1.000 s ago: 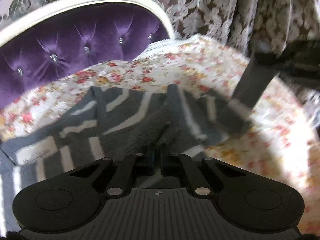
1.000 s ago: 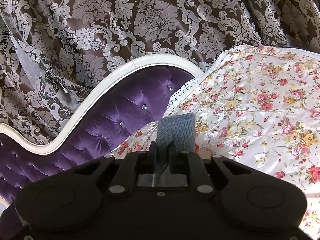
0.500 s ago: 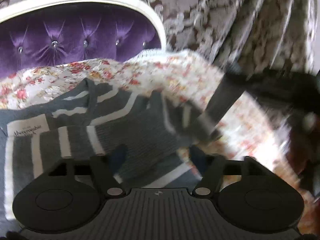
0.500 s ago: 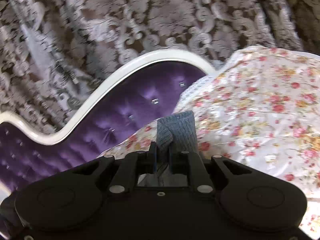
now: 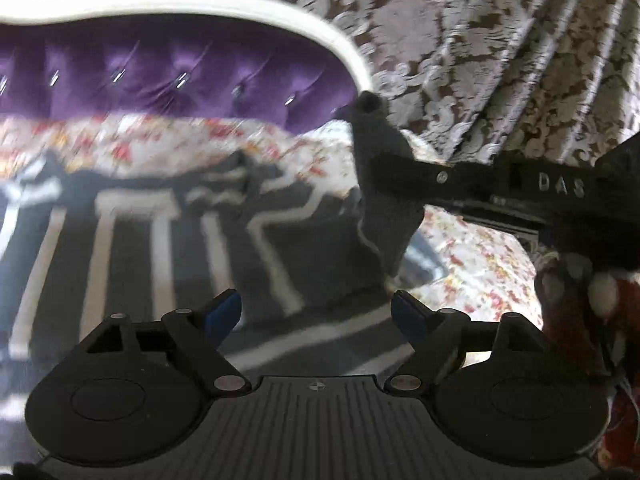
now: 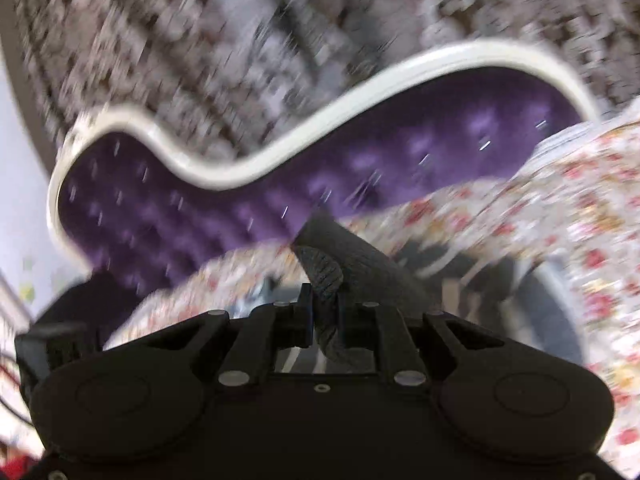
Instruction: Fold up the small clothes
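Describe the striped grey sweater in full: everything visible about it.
The sweater is a dark grey knit with white stripes, some turning at right angles. Most of it lies spread on the floral bedspread, in front of the purple tufted headboard. One plain grey ribbed end is lifted off the bed, pinched in the shut right gripper and hanging taut from it. The left gripper hovers open over the near edge, with no visible grip. Motion blur hides finer detail.

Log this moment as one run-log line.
left gripper: open, above striped sweater | right gripper: shut on sweater sleeve, lifted | surface: floral bedspread
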A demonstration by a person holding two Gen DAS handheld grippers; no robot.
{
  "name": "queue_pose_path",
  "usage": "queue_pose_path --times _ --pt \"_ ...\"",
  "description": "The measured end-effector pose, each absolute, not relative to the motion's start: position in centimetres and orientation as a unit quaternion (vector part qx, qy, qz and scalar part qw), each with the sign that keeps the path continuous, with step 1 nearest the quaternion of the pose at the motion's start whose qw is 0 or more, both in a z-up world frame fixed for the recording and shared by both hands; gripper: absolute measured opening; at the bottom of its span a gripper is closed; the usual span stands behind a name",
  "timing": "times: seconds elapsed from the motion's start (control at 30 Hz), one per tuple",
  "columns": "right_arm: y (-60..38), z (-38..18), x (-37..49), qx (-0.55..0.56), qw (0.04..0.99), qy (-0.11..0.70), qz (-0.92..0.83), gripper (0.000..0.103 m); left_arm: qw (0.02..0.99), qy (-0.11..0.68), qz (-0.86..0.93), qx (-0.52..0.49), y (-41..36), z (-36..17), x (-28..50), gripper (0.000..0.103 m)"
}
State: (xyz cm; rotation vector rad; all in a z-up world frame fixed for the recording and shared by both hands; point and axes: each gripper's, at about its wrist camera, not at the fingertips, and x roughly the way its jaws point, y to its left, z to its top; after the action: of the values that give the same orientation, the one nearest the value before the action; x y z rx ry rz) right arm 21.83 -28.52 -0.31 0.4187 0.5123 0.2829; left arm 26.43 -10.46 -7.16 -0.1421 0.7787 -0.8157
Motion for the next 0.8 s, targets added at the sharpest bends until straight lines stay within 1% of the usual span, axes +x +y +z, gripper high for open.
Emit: queue_pose_path --times 0.03,0.1,0.13,0.17,0.2,0.3,0.43,0.57,0.67,0.7,0.73,0.77,0.8 --pt "-27.7 -0.8 22.1 0.194 0.932 0.266 0.150 0.027 0.841 0.374 -0.383 -0.073 -10.2 -7.6 26.5 0.082" --pt "-26.8 -1.4 22.5 0.187 0.925 0.286 0.166 0.034 0.837 0.382 -0.381 -0.090 -9.6 -8.6 26.7 0.082" --pt "-26.7 -1.5 22.5 0.188 0.922 0.291 0.173 0.045 0.835 0.386 -0.380 -0.097 -9.5 -8.8 26.7 0.082" --pt "-26.9 -1.5 22.5 0.192 0.921 0.289 0.176 0.052 0.833 0.389 -0.379 -0.104 -9.3 -9.1 26.8 0.082" --pt "-27.3 -1.4 22.1 0.197 0.922 0.284 0.174 0.054 0.833 0.390 -0.378 -0.109 -9.3 -9.3 26.9 0.082" --pt "-29.4 -1.0 21.7 0.219 0.927 0.266 0.151 0.054 0.832 0.387 -0.380 -0.114 -9.3 -9.3 27.0 0.082" --pt "-33.1 -1.0 21.7 0.267 0.925 0.254 0.089 0.057 0.831 0.392 -0.378 -0.119 -9.8 -9.3 27.3 0.082" --pt "-36.0 -0.9 21.0 0.285 0.926 0.246 0.032 0.057 0.830 0.402 -0.357 -0.150 -10.2 -9.4 27.9 0.082" --pt "-37.6 -1.1 20.5 0.305 0.922 0.236 0.008 0.057 0.824 0.416 -0.344 -0.174 -10.6 -9.4 28.4 0.079" --pt "-38.0 -1.2 20.6 0.313 0.920 0.235 0.003 0.057 0.822 0.421 -0.338 -0.181 -10.8 -9.4 28.5 0.075" --pt "-38.4 -1.3 20.5 0.319 0.918 0.235 -0.003 0.057 0.820 0.426 -0.333 -0.189 -10.9 -9.3 28.6 0.059" --pt "-38.6 -1.4 20.5 0.323 0.917 0.235 -0.009 0.057 0.817 0.434 -0.325 -0.198 -11.0 -9.4 28.8 0.049" --pt "-38.9 -1.4 20.4 0.326 0.916 0.235 -0.013 0.057 0.815 0.443 -0.313 -0.204 -11.0 -9.4 28.9 0.024"
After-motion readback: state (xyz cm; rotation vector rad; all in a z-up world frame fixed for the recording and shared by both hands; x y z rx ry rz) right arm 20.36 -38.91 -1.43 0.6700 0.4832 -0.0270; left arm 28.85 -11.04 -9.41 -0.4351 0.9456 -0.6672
